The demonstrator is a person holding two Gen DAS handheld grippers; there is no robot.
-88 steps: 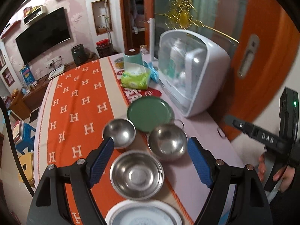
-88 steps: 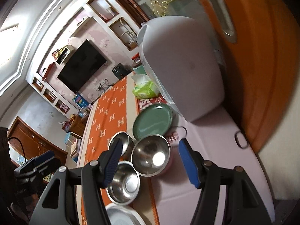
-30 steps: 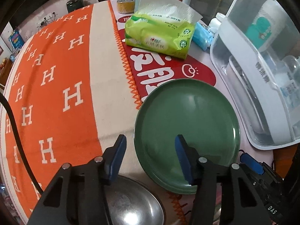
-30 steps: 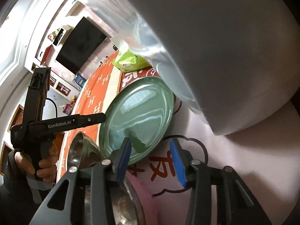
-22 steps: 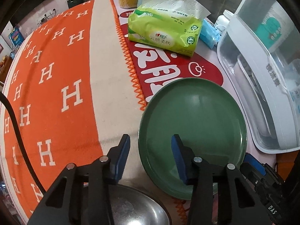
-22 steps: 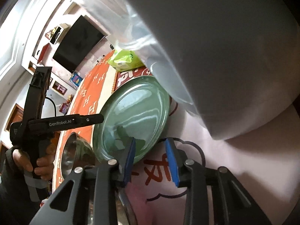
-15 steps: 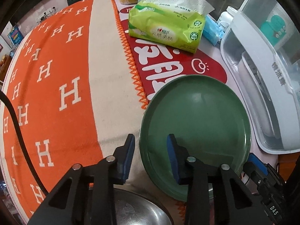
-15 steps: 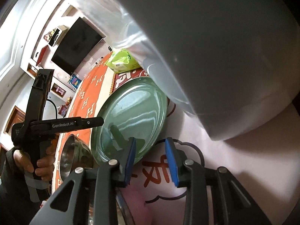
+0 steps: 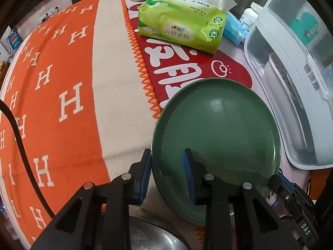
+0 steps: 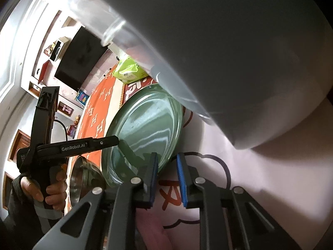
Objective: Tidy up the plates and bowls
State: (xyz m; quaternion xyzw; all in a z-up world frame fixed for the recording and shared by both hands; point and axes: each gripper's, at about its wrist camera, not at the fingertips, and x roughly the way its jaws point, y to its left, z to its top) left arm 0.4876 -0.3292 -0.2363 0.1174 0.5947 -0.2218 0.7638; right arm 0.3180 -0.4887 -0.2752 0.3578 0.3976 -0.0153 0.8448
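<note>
Orange H-patterned cloth [image 9: 62, 87] beside a red mat [image 9: 187, 70], tissue pack [image 9: 181, 29] behind; white appliance [image 9: 291, 95] crowding the right edge. Green plate [image 9: 216, 133] on the mat, near rim straddled by left gripper [image 9: 166, 162] and right gripper [image 10: 166, 166], jaws narrowly parted, not clamped.

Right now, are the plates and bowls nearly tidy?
Not yet; nothing looks stacked. Both grippers straddle the green plate's rim: the left gripper on its left edge, the right gripper on the opposite edge, neither clamped. The plate seems to be on the table. A steel bowl waits nearby.
</note>
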